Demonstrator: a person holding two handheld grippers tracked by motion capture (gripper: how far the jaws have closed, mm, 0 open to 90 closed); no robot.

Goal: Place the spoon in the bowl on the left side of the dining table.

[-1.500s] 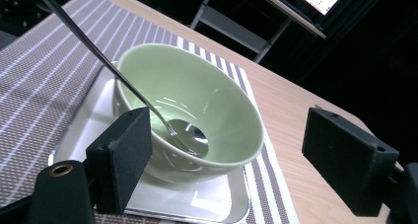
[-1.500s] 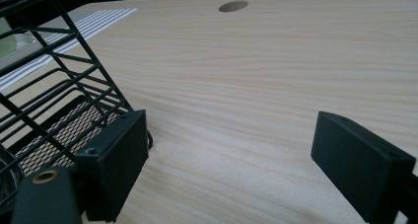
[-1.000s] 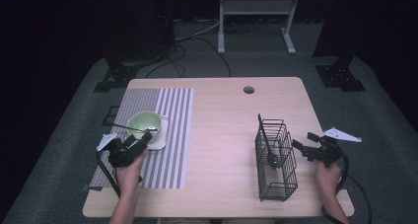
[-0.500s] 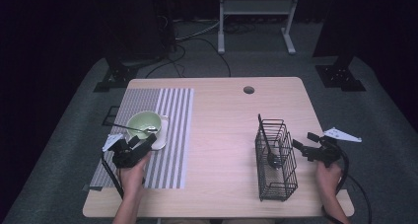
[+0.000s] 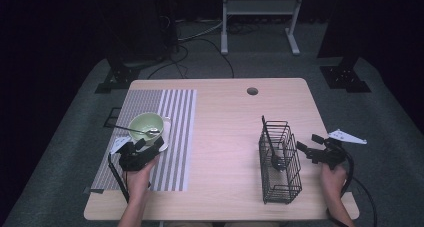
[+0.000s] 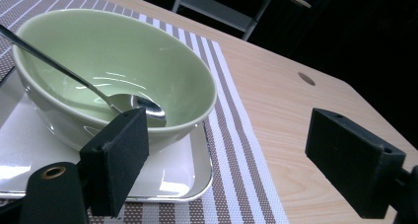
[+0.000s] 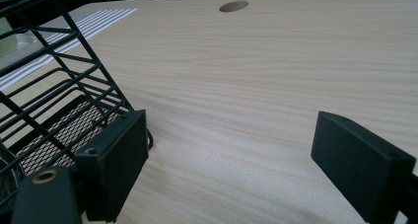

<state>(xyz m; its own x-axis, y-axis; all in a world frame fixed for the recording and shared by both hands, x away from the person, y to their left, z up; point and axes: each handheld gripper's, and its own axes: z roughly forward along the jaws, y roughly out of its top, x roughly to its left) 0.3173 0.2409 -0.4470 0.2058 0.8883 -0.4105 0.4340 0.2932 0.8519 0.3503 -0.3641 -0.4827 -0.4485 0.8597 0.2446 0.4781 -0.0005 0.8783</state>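
Left gripper (image 6: 226, 160): the jaws are held wide apart, nothing is clamped; matte black block pads (image 6: 121, 160) are seen in the left gripper view, one just in front of the green bowl (image 6: 113, 71), the other over the striped mat (image 6: 241, 184). The bowl is glossy glazed ceramic, pale green, round with a smooth flared rim; it is seated on a white square tray (image 6: 29, 150) with a raised shiny edge. A polished metal spoon (image 6: 125, 103) is laid inside, scoop on the bowl's floor, thin handle leaned over the rim at the far side from the gripper. The mat is woven, brown-and-white ribbed stripes, laid on the left part of the light wood-grain table (image 5: 225, 137). Right gripper (image 7: 231, 160): the jaws are likewise spread, nothing between them, bare table below. A black wire basket (image 5: 278, 159) with a fine mesh floor is placed just beside its left pad; a dark utensil (image 5: 270, 142) is stood inside.
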